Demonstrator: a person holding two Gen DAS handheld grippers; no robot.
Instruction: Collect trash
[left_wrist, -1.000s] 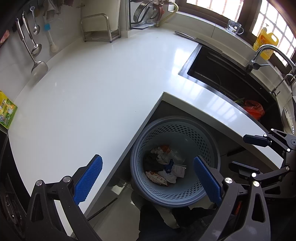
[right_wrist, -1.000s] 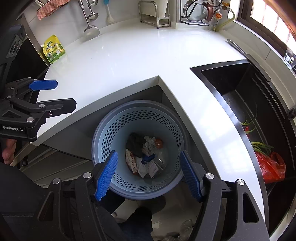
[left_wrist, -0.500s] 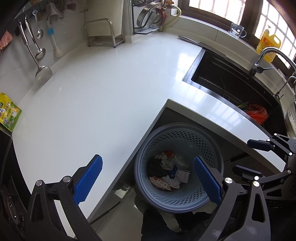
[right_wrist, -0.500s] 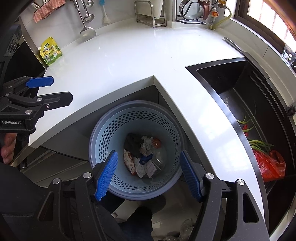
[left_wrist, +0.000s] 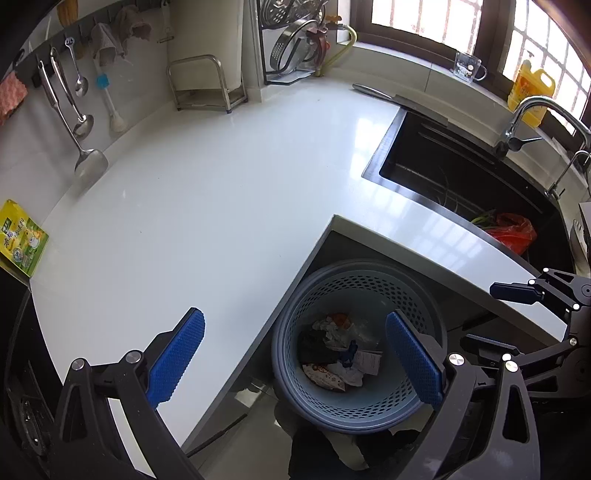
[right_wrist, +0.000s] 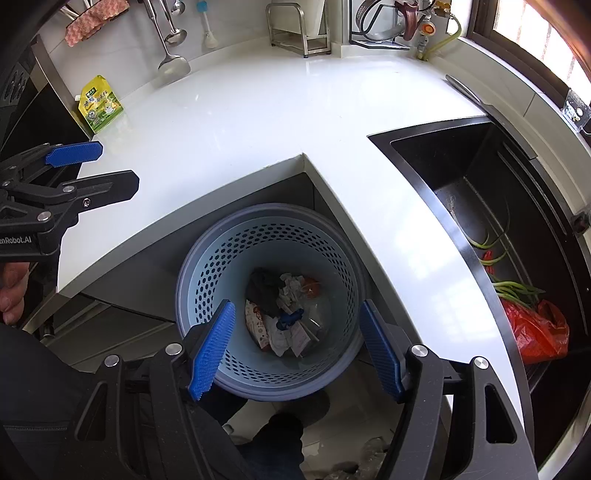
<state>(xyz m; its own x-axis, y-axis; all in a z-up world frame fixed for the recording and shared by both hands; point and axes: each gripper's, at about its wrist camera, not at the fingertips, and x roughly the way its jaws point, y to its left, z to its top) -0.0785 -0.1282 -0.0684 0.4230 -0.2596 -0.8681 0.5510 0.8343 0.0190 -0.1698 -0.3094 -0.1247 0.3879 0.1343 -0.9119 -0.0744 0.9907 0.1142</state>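
A blue-grey perforated bin (left_wrist: 369, 291) (right_wrist: 221, 266) stands on the floor in the notch of the white counter. Crumpled wrappers and paper (left_wrist: 340, 350) (right_wrist: 284, 314) lie at its bottom. My left gripper (left_wrist: 295, 356) hangs open above the counter edge and the bin, with nothing between its blue pads; the right wrist view shows it at the left (right_wrist: 118, 166). My right gripper (right_wrist: 295, 350) is open straight over the bin and holds nothing; it appears at the right of the left wrist view (left_wrist: 480, 314). A red plastic bag (left_wrist: 513, 232) (right_wrist: 535, 332) lies in the black sink.
The white counter (left_wrist: 221, 184) wraps around the bin. A yellow-green pouch (left_wrist: 22, 240) (right_wrist: 99, 105) sits at its left end. Green stalks (right_wrist: 513, 288) lie in the sink (right_wrist: 480, 177) by the bag. Ladles hang on the back wall; a faucet (left_wrist: 532, 107) stands behind the sink.
The left gripper has tipped up slightly, so the bin sits lower and further right in its view and more of the back wall shows. The right gripper has stayed still. Both remain open.
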